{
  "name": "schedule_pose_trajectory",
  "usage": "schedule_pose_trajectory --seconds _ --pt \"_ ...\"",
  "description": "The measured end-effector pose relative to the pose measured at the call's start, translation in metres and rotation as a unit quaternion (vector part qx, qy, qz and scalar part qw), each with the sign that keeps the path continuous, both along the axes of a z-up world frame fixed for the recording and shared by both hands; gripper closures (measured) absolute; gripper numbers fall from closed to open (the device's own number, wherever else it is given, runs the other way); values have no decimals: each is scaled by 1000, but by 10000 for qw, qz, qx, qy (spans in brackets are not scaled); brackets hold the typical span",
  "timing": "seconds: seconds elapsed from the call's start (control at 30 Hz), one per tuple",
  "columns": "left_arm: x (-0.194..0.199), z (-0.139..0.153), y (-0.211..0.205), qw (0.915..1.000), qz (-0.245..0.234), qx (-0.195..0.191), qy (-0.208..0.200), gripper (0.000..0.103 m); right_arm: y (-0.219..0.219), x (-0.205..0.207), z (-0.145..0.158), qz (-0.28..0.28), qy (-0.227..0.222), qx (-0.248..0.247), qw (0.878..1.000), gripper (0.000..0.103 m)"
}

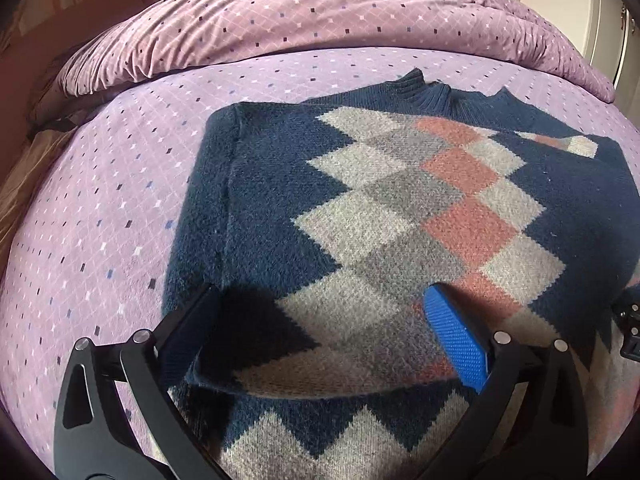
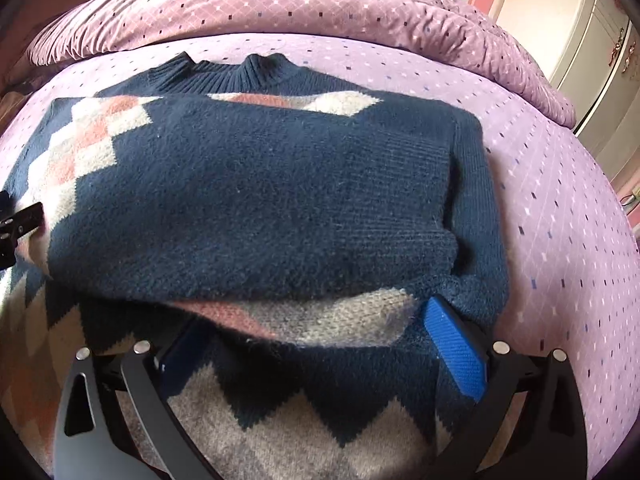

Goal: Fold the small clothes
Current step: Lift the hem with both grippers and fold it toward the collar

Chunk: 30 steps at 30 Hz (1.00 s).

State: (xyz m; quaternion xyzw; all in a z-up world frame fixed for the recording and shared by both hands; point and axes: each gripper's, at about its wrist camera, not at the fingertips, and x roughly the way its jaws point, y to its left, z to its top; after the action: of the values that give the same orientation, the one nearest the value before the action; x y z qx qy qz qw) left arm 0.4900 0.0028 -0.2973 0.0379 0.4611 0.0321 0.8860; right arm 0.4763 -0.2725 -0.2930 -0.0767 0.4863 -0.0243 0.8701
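A navy knitted sweater [image 1: 360, 200] with grey and salmon diamonds lies flat on the bed, collar at the far side. It also shows in the right wrist view [image 2: 260, 200]. Its sleeves are folded in over the body. My left gripper [image 1: 320, 332] is open, its fingers over the near left part of the sweater, straddling a folded edge. My right gripper [image 2: 316, 340] is open over the near right part, by the folded navy sleeve. Neither holds cloth. The tip of the right gripper shows at the right edge of the left wrist view [image 1: 630, 328].
The bed has a lilac sheet [image 1: 100, 220] with small dots. A rumpled matching duvet [image 1: 320, 12] lies along the far side. A white cupboard [image 2: 600, 40] stands at the far right. Bare sheet lies left and right of the sweater.
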Motion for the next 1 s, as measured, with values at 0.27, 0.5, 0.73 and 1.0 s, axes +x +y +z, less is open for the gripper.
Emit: schedule_pose_trajectory --seconds 0.27,0.5,0.73,1.0 --pt "-76 47 29 9975 97 -572 -410 3 -23 -93 38 364 -340 345 9982 2" --pt "-193 85 62 9949 83 -310 -952 3 -56 -209 80 154 -953 534 9939 2" --pt "-306 99 84 9908 59 -179 -1339 3 -76 -305 107 -121 -1286 958 9870 2" --pt "-391 86 100 9907 330 -240 -1295 3 -82 -375 60 -409 -878 1061 9896 17"
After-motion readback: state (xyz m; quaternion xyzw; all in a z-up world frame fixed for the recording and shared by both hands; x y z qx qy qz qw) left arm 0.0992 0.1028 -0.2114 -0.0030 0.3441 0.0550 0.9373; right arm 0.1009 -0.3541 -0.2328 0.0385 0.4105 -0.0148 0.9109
